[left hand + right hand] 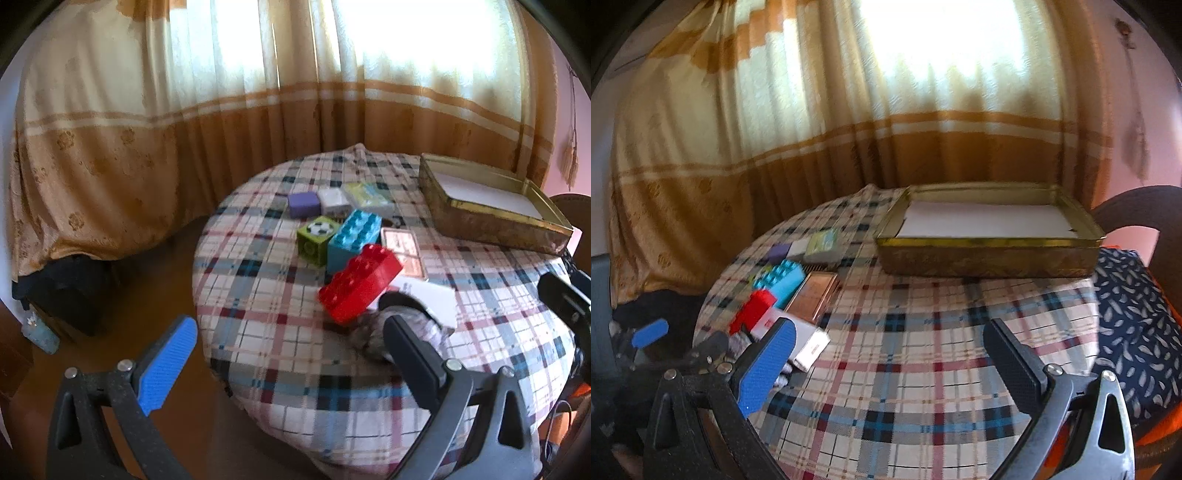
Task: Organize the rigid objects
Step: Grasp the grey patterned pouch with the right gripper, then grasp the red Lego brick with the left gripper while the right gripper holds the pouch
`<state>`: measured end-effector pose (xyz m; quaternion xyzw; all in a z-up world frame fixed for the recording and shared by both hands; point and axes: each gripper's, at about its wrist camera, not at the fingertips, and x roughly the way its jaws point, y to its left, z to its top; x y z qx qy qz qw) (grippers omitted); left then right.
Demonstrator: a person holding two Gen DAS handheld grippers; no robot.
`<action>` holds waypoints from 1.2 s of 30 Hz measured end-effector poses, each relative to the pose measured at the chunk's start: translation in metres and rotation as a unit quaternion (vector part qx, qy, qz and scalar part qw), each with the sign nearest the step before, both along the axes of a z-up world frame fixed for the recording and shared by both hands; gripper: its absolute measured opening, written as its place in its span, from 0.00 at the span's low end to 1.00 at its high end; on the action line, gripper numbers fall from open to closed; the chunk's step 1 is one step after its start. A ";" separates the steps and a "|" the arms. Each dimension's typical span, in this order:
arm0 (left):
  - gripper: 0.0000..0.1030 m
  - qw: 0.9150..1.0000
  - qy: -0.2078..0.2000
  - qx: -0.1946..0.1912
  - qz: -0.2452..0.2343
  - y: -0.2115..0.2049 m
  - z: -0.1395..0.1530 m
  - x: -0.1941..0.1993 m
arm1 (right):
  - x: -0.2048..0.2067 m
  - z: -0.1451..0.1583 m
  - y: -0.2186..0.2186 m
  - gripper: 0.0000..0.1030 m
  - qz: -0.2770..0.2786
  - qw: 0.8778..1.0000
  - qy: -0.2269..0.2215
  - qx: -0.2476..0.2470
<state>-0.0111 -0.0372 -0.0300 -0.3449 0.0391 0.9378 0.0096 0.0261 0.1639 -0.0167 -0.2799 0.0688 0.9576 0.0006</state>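
Note:
A red brick (pixel 360 282) lies tilted on the plaid-covered round table (pixel 280 306), leaning on a white box (pixel 432 297). Behind it are a teal brick (pixel 354 236), a green football cube (pixel 317 236), a purple cube (pixel 303 204), a white cube (pixel 334 201), a pale green box (pixel 369 195) and a copper tin (pixel 402 247). A gold tray (pixel 990 254) lined with white paper stands at the back right. My left gripper (pixel 291 332) is open and empty, just short of the red brick. My right gripper (pixel 890 339) is open and empty above bare cloth, right of the white box (pixel 801 339).
Curtains (pixel 184 129) hang behind the table. A crumpled patterned object (pixel 373 332) lies under the red brick. A dark bag (pixel 70 291) sits on the floor at left. A chair with a dotted navy cushion (pixel 1137 325) stands at right.

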 end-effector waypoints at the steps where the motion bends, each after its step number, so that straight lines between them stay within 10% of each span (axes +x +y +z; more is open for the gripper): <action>1: 1.00 1.000 -0.004 0.005 0.001 -0.004 -0.001 -0.002 | -0.002 -0.002 -0.001 0.99 0.008 1.000 -0.005 0.000; 6: 1.00 1.000 -0.005 0.003 0.006 -0.019 -0.002 -0.004 | -0.012 -0.011 -0.021 0.82 0.084 0.996 -0.030 -0.010; 20: 1.00 0.999 0.008 0.015 0.051 -0.077 0.007 -0.008 | -0.047 -0.038 -0.119 0.78 0.237 0.966 -0.061 0.085; 24: 1.00 0.998 0.001 0.041 0.038 -0.077 0.004 -0.008 | -0.044 -0.039 -0.126 0.53 0.238 0.960 -0.045 0.138; 36: 1.00 0.993 -0.002 0.097 -0.066 -0.025 0.009 -0.027 | -0.032 -0.003 -0.040 0.52 0.155 0.988 -0.019 -0.005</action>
